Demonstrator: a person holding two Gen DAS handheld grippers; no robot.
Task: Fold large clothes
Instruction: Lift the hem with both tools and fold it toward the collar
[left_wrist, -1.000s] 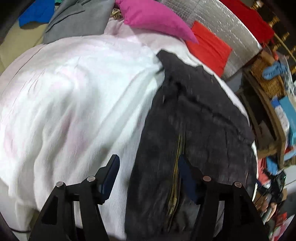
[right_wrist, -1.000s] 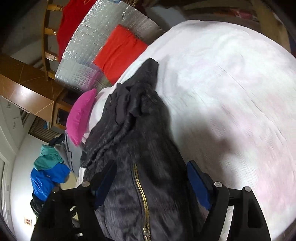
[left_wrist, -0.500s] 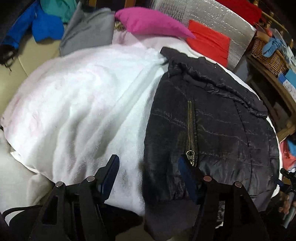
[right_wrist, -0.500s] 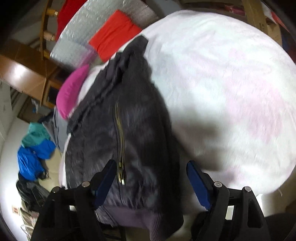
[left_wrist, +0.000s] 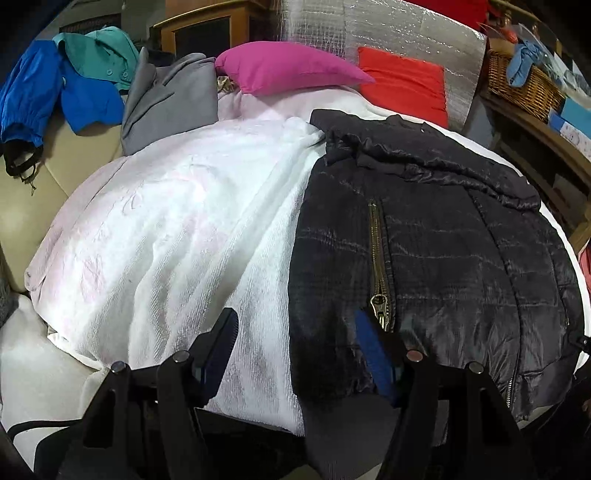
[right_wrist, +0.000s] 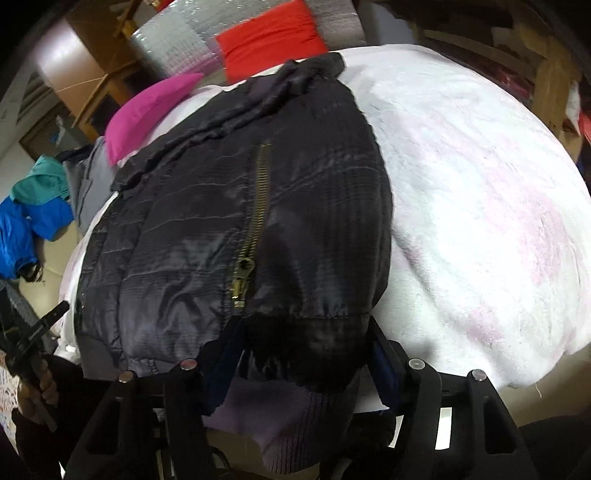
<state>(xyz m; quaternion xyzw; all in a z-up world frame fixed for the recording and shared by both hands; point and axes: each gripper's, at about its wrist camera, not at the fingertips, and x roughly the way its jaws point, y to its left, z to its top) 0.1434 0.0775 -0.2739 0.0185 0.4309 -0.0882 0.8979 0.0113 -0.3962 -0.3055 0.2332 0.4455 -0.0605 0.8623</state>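
A black quilted jacket (left_wrist: 436, 258) with a brass pocket zipper (left_wrist: 378, 266) lies on a white and pink blanket (left_wrist: 166, 229). My left gripper (left_wrist: 295, 345) hovers open over the jacket's near left edge: its right finger is above the black fabric and its left finger above the blanket. In the right wrist view the jacket (right_wrist: 207, 236) fills the middle. Its hem and grey ribbed cuff (right_wrist: 284, 417) lie between the fingers of my right gripper (right_wrist: 301, 358). Those jaws are closing, and the fabric hides the fingertips.
At the head of the blanket lie a magenta pillow (left_wrist: 288, 70), a red cushion (left_wrist: 402, 81) and a silver foil sheet (left_wrist: 388, 37). Grey, teal and blue clothes (left_wrist: 85, 85) are piled far left. A wicker basket (left_wrist: 524, 81) stands on wooden furniture at the right. A hand (right_wrist: 35, 397) shows at the left edge.
Both views rolled level and drew back toward the jacket's near hem. The right gripper sank onto the hem, which now lies between its fingers, and those fingers stand closer together.
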